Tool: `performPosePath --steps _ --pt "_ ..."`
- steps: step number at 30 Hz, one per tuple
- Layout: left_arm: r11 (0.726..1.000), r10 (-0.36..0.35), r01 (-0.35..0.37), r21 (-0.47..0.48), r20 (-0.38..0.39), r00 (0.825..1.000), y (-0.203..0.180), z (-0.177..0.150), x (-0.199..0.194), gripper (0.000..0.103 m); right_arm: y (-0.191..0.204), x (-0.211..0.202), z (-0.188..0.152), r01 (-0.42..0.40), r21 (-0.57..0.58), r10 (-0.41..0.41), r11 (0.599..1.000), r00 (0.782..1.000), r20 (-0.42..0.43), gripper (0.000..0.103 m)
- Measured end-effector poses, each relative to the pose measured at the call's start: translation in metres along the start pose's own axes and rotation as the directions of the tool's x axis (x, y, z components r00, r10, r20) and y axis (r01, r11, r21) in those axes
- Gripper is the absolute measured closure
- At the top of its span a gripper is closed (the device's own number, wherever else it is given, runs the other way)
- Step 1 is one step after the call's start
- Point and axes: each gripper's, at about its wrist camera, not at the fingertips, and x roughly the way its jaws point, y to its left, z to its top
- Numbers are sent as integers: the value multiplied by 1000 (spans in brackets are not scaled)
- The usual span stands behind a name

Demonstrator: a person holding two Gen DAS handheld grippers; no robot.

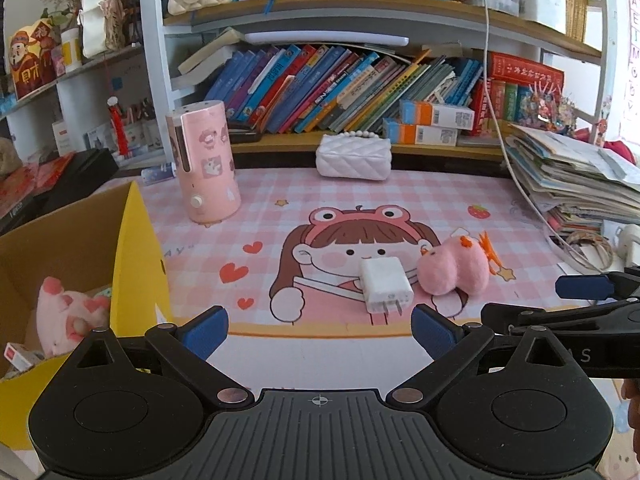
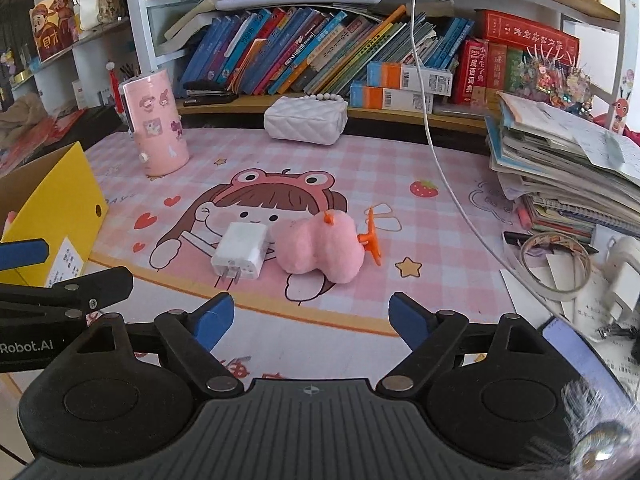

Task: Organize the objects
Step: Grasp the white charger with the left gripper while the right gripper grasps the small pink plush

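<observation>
yellow box holding pink pig plush, both grippers' fingers apart, nothing between them

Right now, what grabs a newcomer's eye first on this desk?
The pink cartoon desk mat, with a white charger and a fuzzy pink plush toy side by side at its middle. Left stands a yellow box holding a pink pig plush; behind, crowded bookshelves.

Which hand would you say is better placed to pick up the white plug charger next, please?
Probably the left. The left gripper has open jaws lined up with the white plug charger, and the yellow cardboard box sits on its side. The right gripper faces the pink plush toy instead.
</observation>
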Motion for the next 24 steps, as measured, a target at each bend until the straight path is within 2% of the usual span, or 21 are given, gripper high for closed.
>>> performPosePath --steps 13,24 --pt "999 50 -50 -3 8 999 0 13 20 4 -5 26 22 -46 -35 46 998 999 10 21" --pt "998 57 -56 18 -14 998 -2 13 34 4 -3 59 38 -55 -104 56 993 998 5 21"
